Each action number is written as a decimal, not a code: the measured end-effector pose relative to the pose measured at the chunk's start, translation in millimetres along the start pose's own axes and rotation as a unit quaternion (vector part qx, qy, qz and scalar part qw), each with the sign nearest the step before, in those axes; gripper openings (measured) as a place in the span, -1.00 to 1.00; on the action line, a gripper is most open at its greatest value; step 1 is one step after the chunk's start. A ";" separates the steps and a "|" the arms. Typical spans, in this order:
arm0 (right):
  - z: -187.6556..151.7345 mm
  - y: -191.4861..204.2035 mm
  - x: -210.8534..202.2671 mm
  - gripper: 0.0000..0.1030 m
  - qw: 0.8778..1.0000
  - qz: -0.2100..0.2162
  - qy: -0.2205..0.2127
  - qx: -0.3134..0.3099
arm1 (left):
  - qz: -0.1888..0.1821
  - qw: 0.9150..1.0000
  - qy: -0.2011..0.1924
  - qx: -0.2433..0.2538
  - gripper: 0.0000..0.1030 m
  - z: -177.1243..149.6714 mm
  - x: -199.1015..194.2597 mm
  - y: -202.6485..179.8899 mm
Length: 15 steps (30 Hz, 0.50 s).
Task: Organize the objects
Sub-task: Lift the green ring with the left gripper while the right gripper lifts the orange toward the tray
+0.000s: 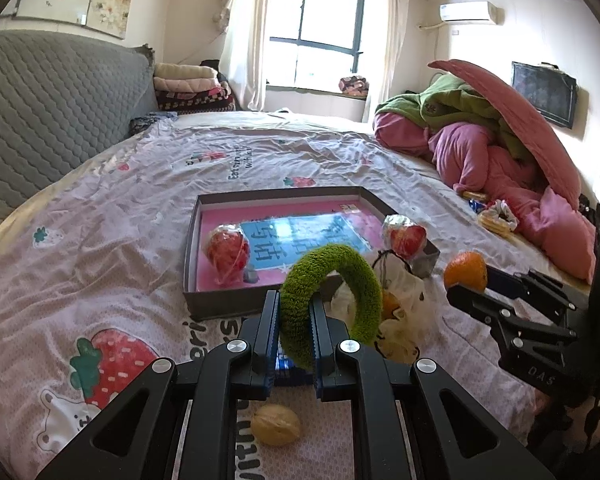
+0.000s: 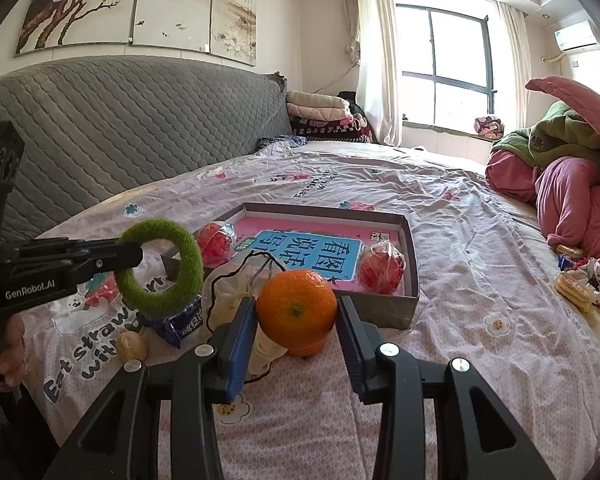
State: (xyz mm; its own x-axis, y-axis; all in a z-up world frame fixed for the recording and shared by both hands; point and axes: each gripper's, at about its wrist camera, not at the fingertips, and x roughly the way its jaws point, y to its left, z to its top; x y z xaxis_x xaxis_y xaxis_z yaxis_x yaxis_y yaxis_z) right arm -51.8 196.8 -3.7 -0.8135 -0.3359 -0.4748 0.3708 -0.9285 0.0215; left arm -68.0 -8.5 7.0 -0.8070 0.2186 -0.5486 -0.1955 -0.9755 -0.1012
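Observation:
My left gripper (image 1: 296, 300) is shut on a fuzzy green ring (image 1: 340, 264), held upright above the bedsheet; in the right wrist view that gripper (image 2: 136, 256) and the ring (image 2: 188, 264) are at the left. My right gripper (image 2: 296, 306) is shut on an orange (image 2: 296, 288), lifted just in front of the shallow grey box (image 2: 380, 312). From the left wrist view the orange (image 1: 466, 270) hangs to the right of the box (image 1: 228, 308). Two wrapped red apples (image 2: 216, 244) (image 2: 382, 272) lie in the box on a pink book.
A second orange (image 2: 308, 346), a crumpled plastic bag (image 2: 236, 284), a blue wrapper (image 2: 184, 320) and a walnut (image 1: 276, 424) lie on the sheet in front of the box. Pink and green bedding (image 1: 500, 152) is piled at the right, with snacks (image 2: 572, 288) beside it. The grey headboard (image 1: 52, 112) is on the left.

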 end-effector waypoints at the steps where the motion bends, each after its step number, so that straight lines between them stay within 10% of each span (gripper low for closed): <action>1: 0.2 -0.3 0.1 -0.21 1.000 0.001 0.000 0.001 | 0.001 1.000 0.000 -0.002 -0.74 1.3 0.7 0.1; 15: 6.6 -0.5 7.5 -0.21 1.000 -0.004 0.001 0.000 | 0.025 1.000 0.012 -0.008 -0.74 15.6 18.8 1.7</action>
State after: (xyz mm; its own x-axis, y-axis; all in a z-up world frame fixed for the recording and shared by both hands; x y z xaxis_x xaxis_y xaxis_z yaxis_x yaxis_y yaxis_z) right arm -61.1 193.7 -1.4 -0.8151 -0.3289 -0.4770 0.3646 -0.9310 0.0190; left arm -92.2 -5.7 9.5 -0.8017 0.1685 -0.5735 -0.1458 -0.9856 -0.0858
